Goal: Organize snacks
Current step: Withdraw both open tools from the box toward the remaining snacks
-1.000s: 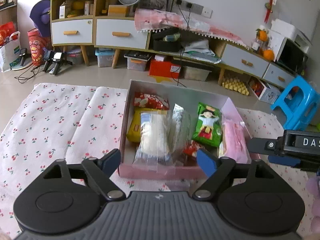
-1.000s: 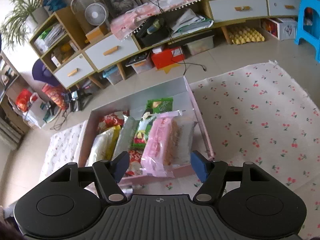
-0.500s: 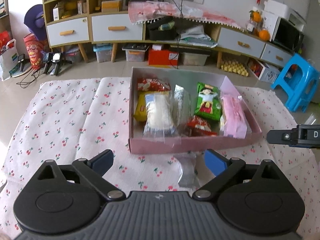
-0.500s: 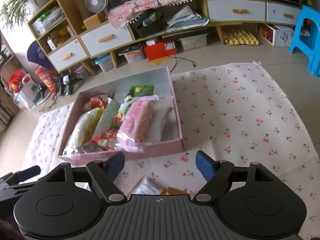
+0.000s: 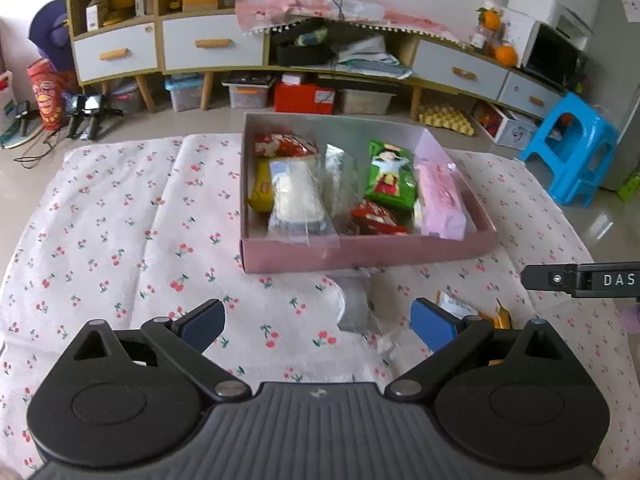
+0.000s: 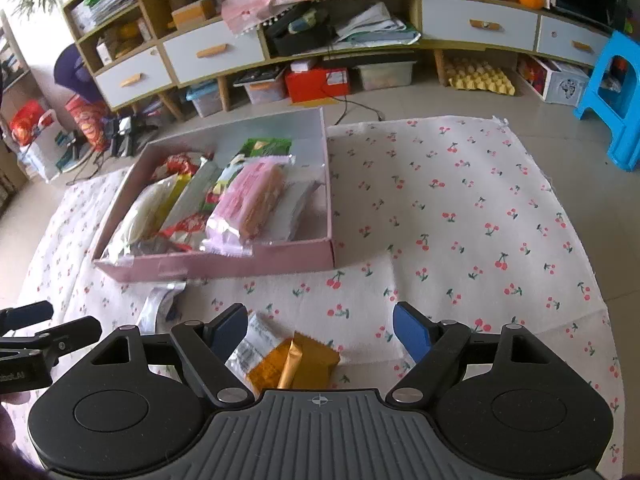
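Pink cardboard box [image 5: 360,254] holds packed snack packets [image 5: 390,174]; both hand-held grippers [image 5: 316,322] [image 6: 318,326] gape empty, having just widened

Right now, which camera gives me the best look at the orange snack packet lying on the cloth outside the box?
The right wrist view. The orange packet lies whole and unobstructed between the open right gripper fingers, in front of the pink box. The left wrist view shows only a sliver of it, behind the gripper's finger.
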### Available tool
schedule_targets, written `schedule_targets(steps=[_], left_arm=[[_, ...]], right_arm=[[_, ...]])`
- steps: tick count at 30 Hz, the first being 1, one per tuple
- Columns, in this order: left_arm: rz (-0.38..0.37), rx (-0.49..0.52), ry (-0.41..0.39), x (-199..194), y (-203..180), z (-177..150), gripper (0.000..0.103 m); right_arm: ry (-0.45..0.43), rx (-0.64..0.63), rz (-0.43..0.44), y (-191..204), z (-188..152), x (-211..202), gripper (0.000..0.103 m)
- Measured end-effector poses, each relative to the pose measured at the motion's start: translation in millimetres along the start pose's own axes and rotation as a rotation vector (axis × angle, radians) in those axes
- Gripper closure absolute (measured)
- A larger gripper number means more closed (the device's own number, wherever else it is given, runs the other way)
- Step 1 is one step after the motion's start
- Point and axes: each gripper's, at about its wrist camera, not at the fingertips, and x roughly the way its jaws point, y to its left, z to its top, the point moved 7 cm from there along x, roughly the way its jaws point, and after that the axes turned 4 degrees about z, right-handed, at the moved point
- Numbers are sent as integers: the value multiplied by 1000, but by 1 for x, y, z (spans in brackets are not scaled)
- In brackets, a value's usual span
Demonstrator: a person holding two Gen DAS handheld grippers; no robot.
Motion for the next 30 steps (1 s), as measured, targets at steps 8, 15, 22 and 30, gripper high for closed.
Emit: schedule_targets(steps=[8,15,22,30], left_arm=[[-58,108,-24,6,-1,-27,3],[-100,212,-22,25,-10,-49,4],[-131,258,-76,34,-21,-45,7],[-112,164,-119,40,-20,-22,9]], right_arm=[[22,-96,31,12,-22,2,21],[94,-195,21,18,-49,20,21],[114,-92,39,6,-55,30,21],[123,-29,33,1,-53,30,25]])
